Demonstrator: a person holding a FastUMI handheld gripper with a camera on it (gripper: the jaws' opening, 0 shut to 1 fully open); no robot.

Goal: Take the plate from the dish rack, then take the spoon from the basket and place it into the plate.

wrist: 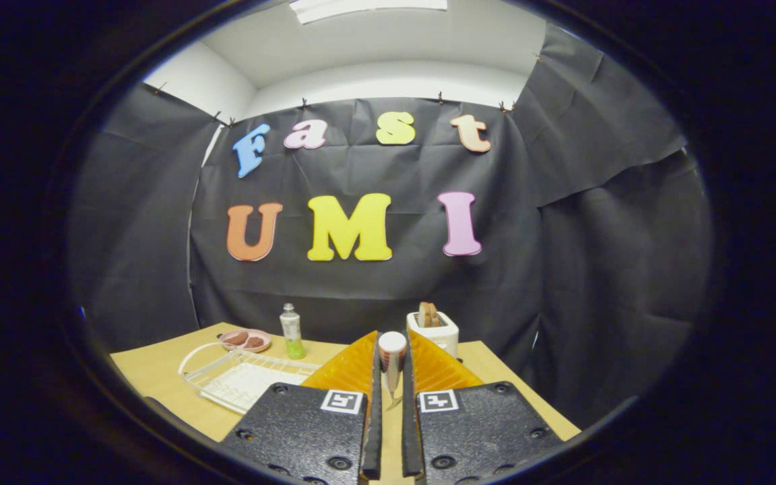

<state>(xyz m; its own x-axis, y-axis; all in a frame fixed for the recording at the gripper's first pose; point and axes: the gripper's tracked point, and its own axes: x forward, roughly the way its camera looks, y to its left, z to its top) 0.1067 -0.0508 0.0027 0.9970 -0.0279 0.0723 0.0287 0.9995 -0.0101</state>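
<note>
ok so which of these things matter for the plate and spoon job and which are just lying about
Job: white wire rack; pink round plate just beyond it; white round-ended spoon, clamped between the fingers of the gripper.
Lying about: clear plastic bottle of green liquid; white toaster with bread slices.

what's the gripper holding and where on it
The gripper holds a spoon upright; its fingers pinch the handle, bowl end up.
</note>
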